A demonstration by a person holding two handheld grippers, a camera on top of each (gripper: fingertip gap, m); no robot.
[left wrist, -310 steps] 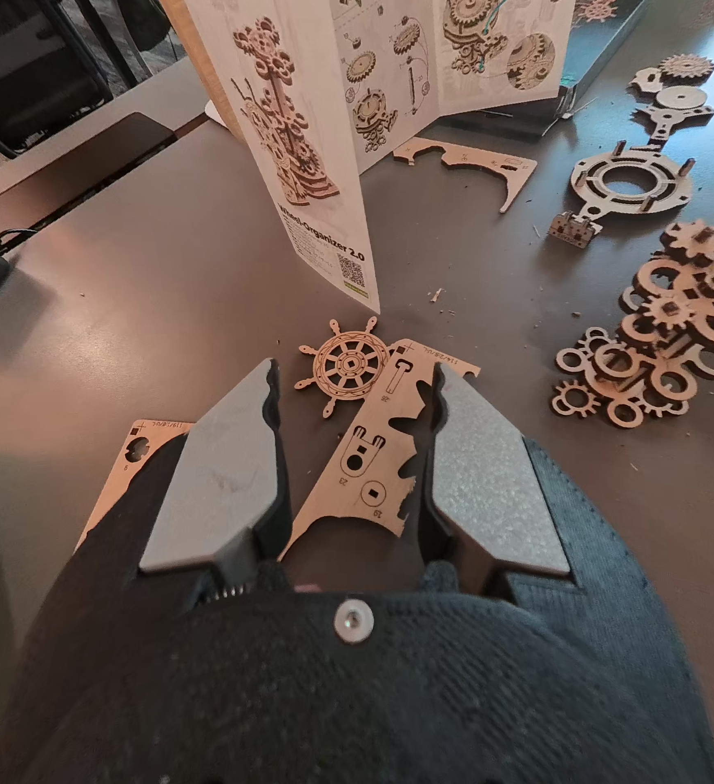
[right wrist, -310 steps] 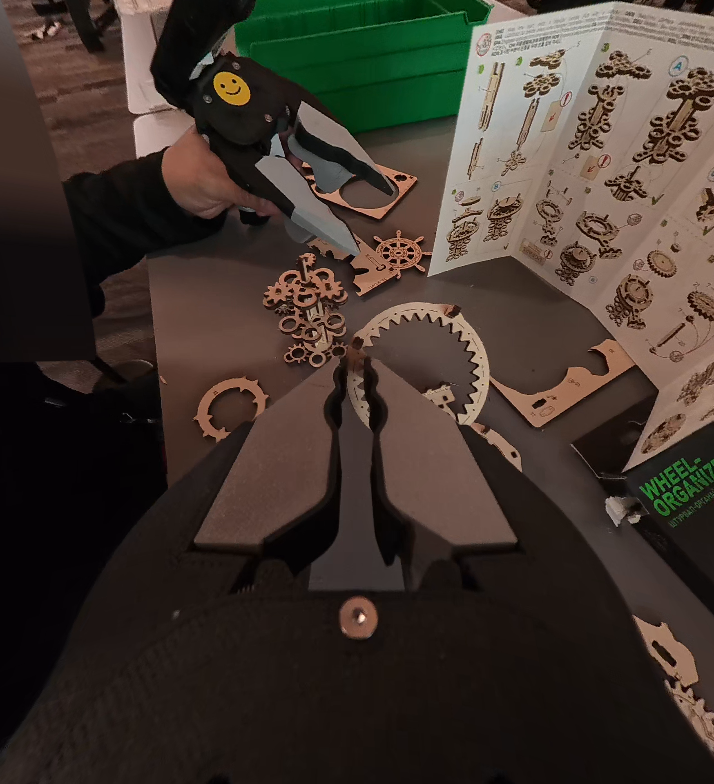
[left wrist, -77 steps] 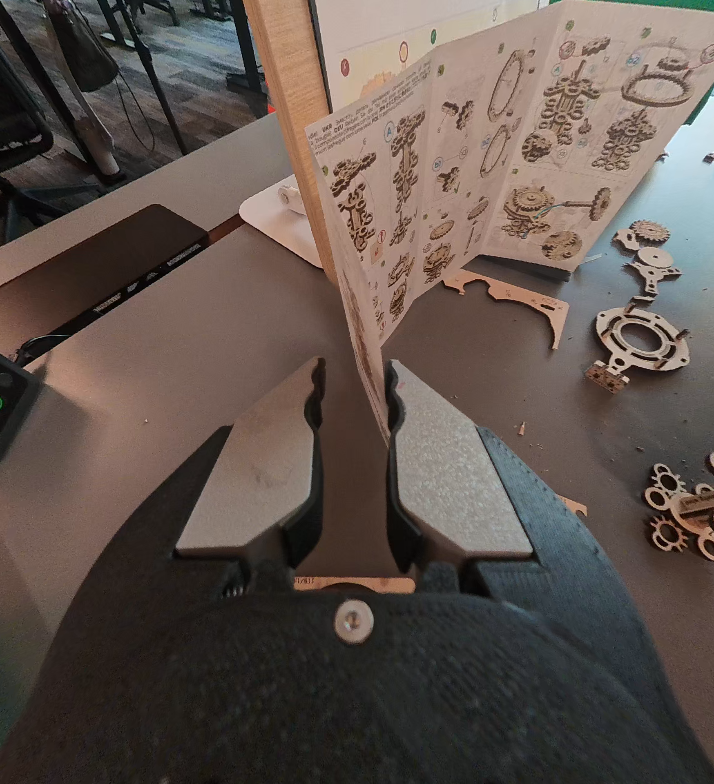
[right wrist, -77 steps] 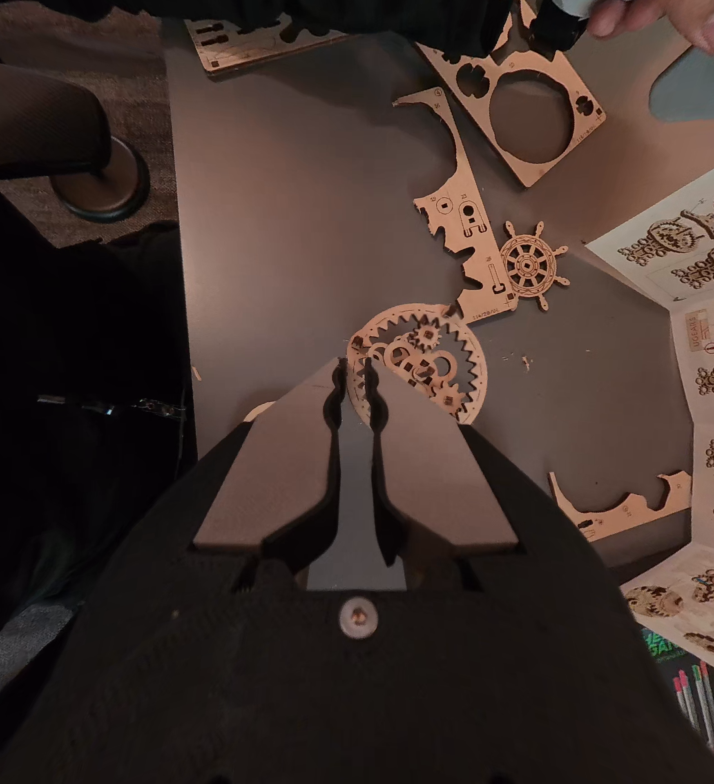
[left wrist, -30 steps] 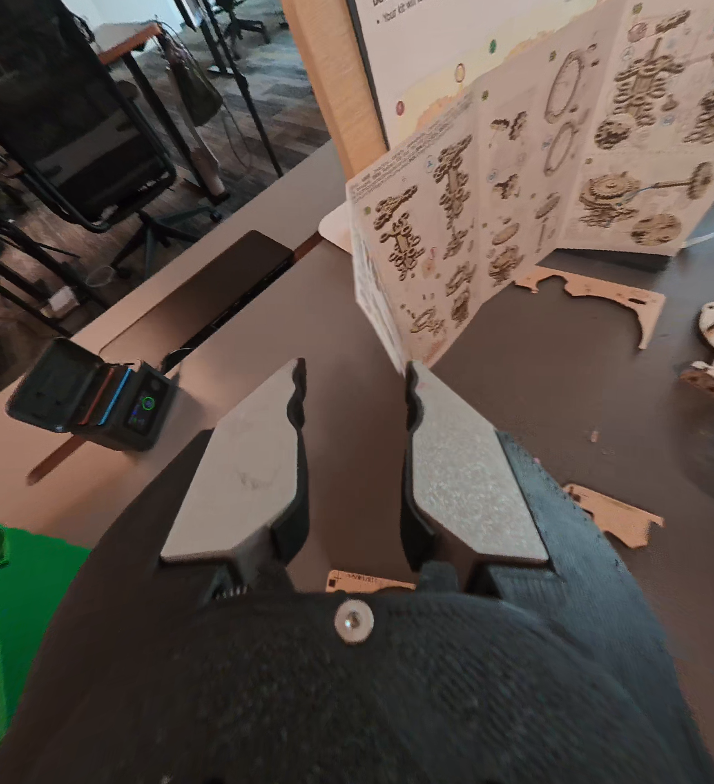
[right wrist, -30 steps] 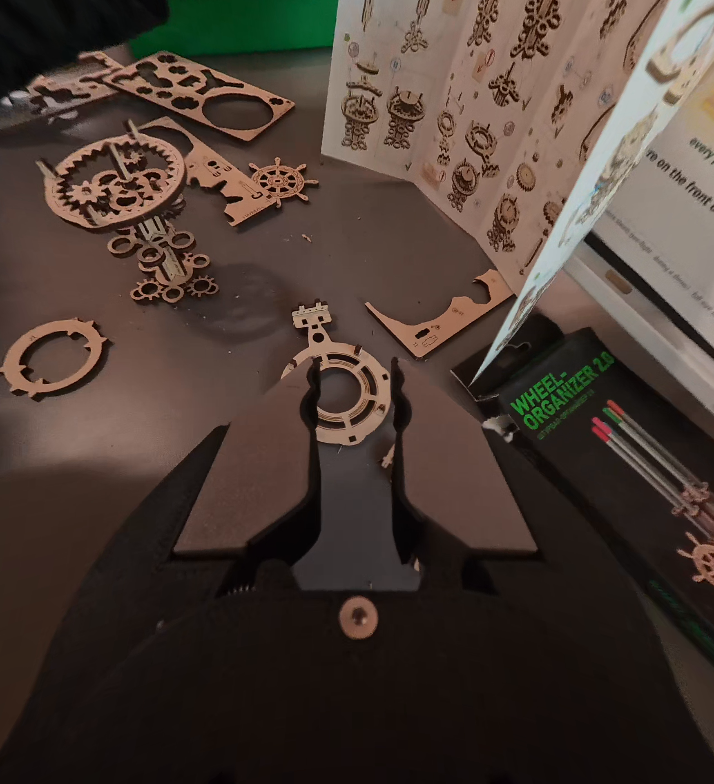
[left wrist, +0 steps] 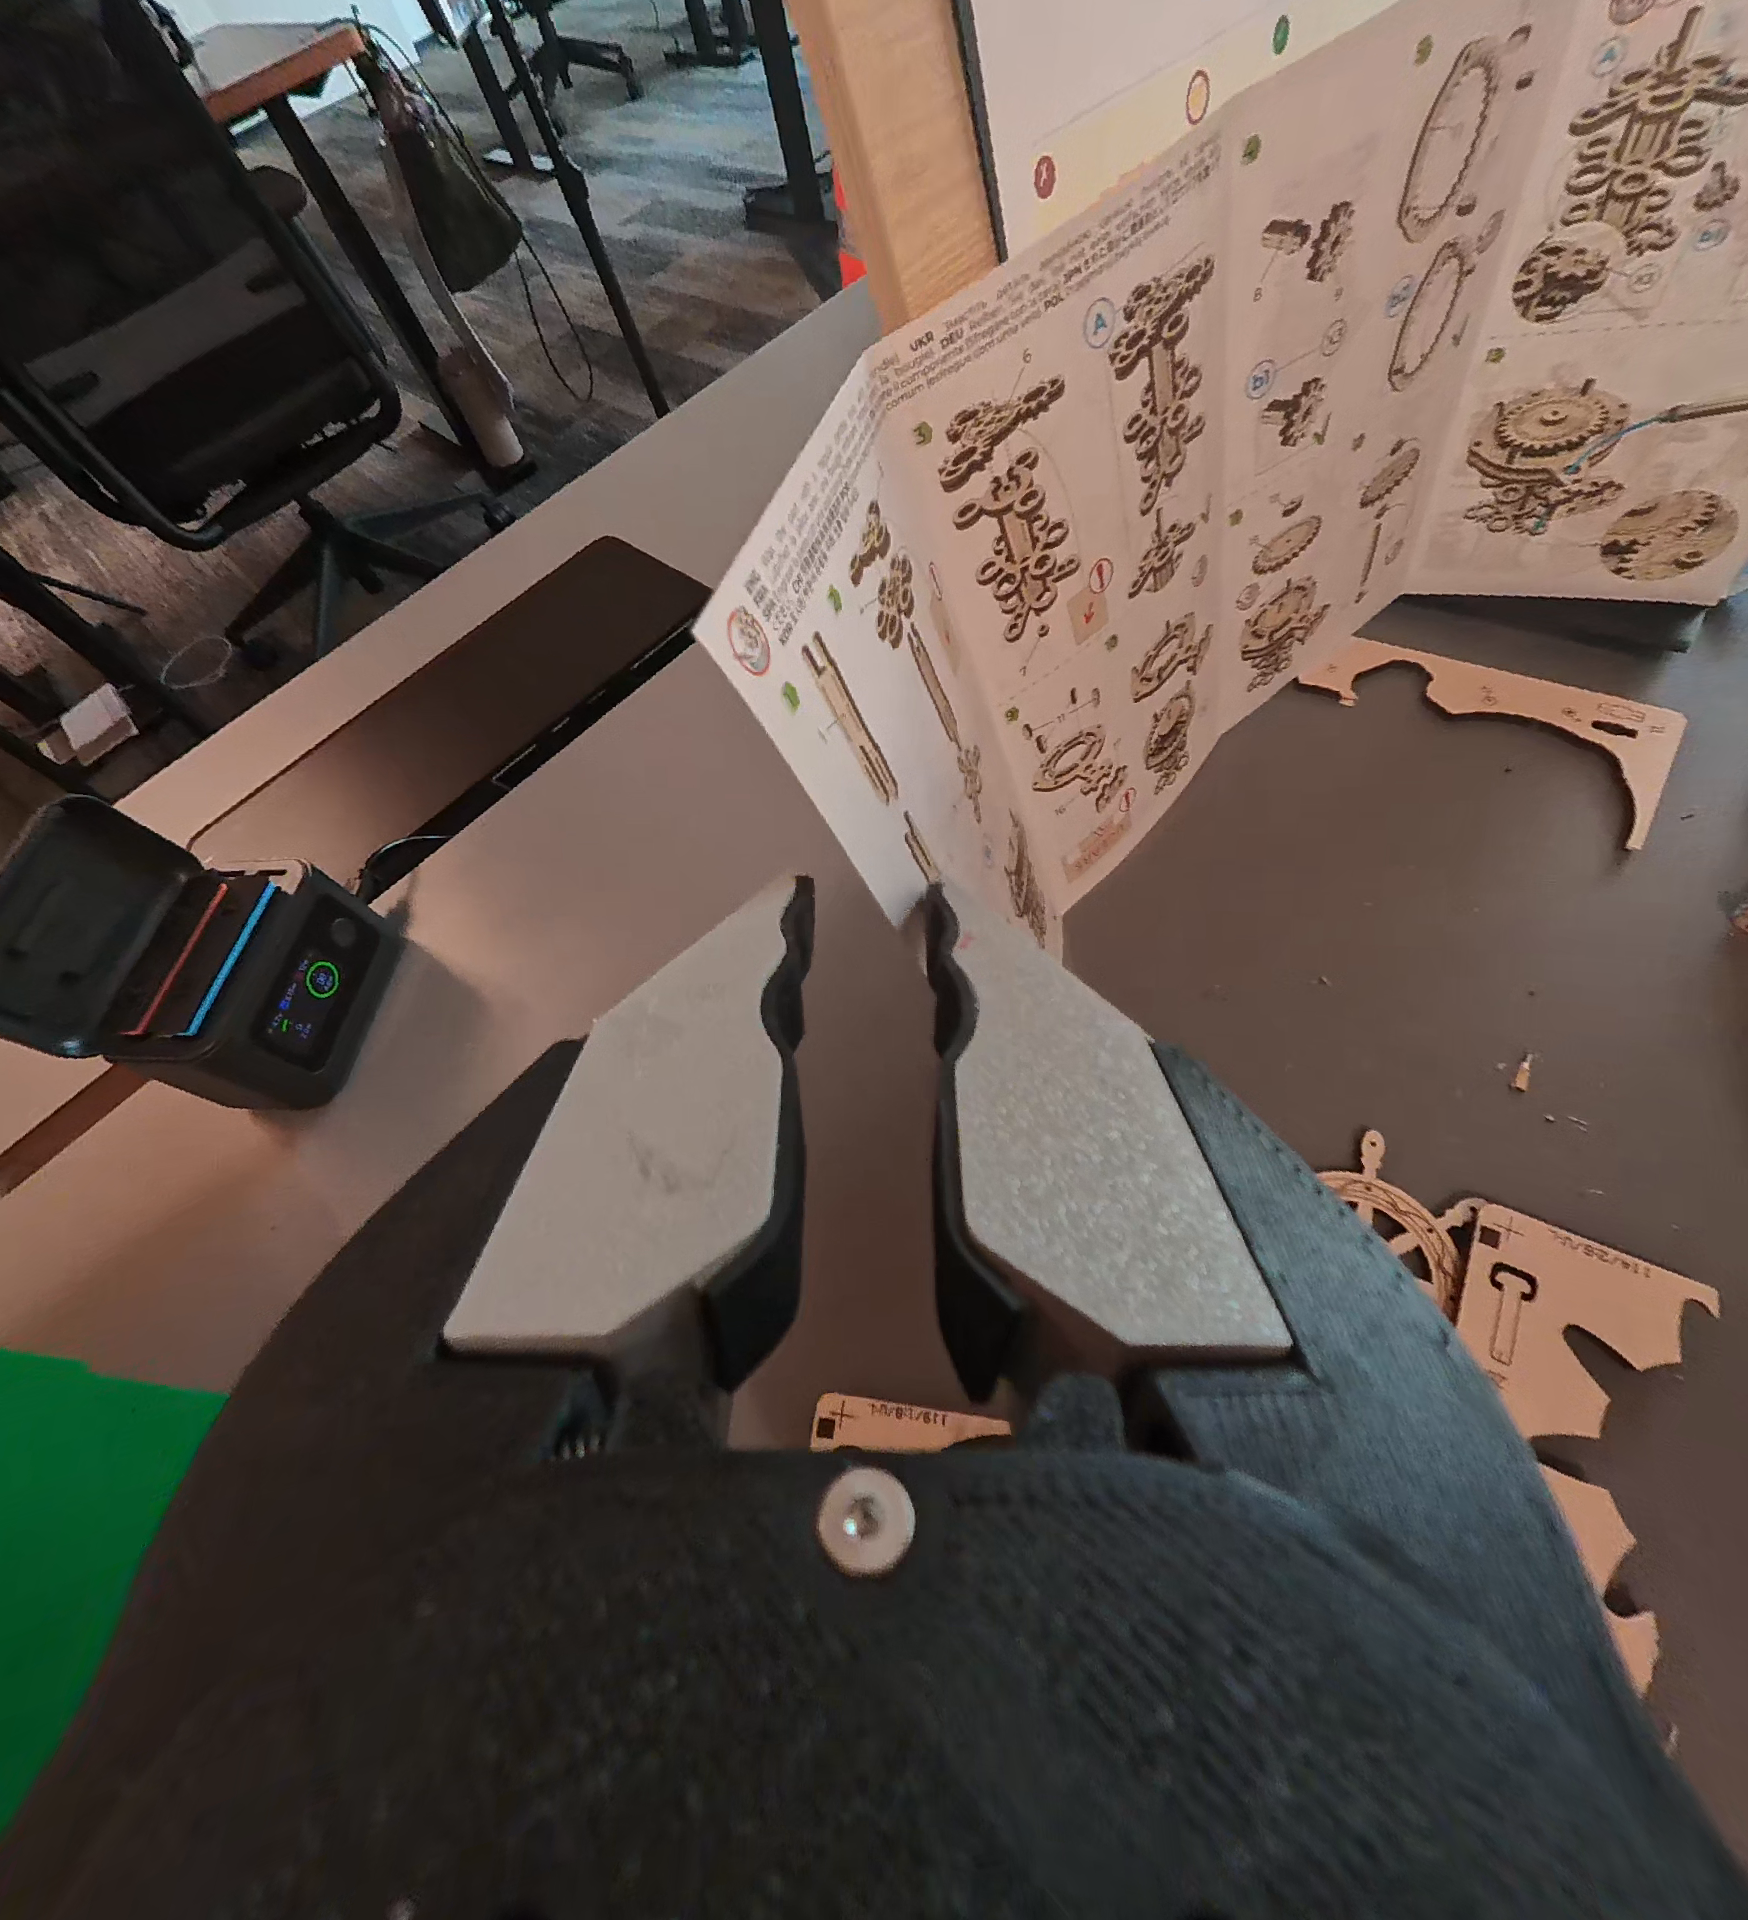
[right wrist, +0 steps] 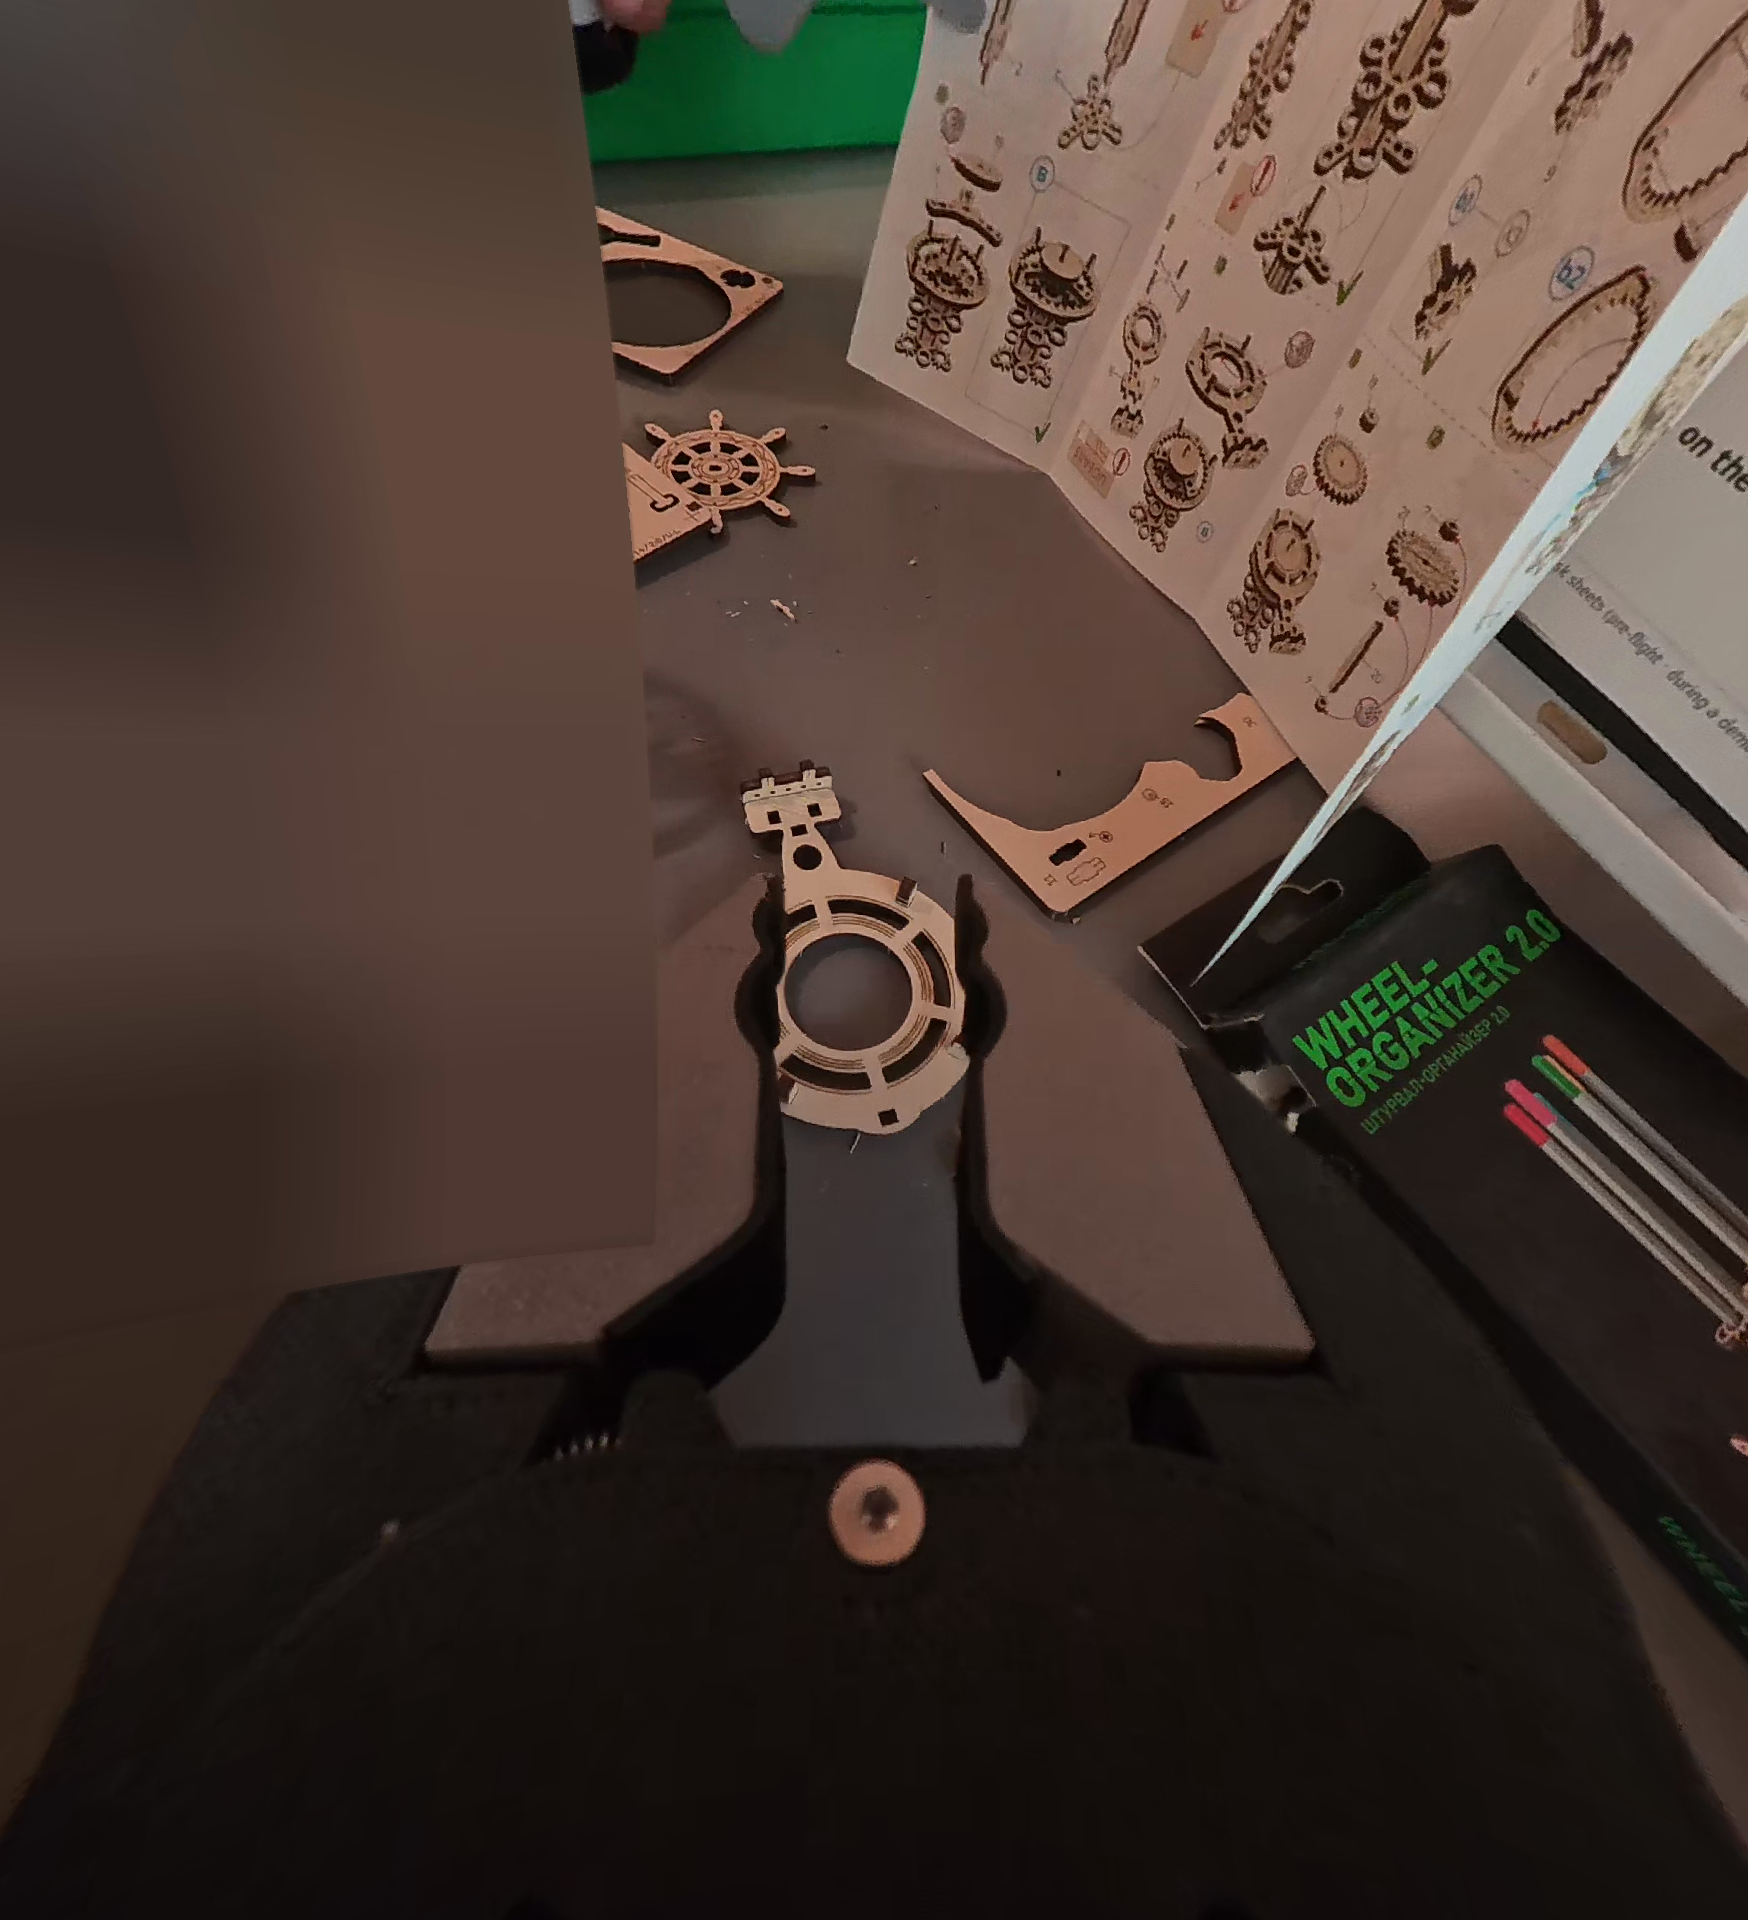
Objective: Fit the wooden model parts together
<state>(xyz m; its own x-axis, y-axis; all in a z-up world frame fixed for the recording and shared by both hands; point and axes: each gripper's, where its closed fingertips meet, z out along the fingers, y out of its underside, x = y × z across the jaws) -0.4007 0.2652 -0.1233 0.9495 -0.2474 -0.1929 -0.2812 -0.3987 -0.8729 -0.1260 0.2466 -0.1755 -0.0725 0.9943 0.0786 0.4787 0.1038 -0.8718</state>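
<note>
1. Ring part (right wrist: 865,997) is lying flat on the table (right wrist: 953,644) between my right tongs' (right wrist: 865,904) fingers; I cannot tell whether they are pinching it.
2. My left tongs (left wrist: 865,904) are hanging parted and empty, their right tip beside the leaflet (left wrist: 1213,499).

The right gripper (right wrist: 865,914) no longer carries the toothed ring it held earlier; its jaws, parted wider than a second ago, now flank the round slotted wooden plate (right wrist: 865,1003) lying near the instruction leaflet (right wrist: 1265,312). The left gripper (left wrist: 865,920) has drawn its jaws closer together beside the leaflet's bottom corner.
</note>
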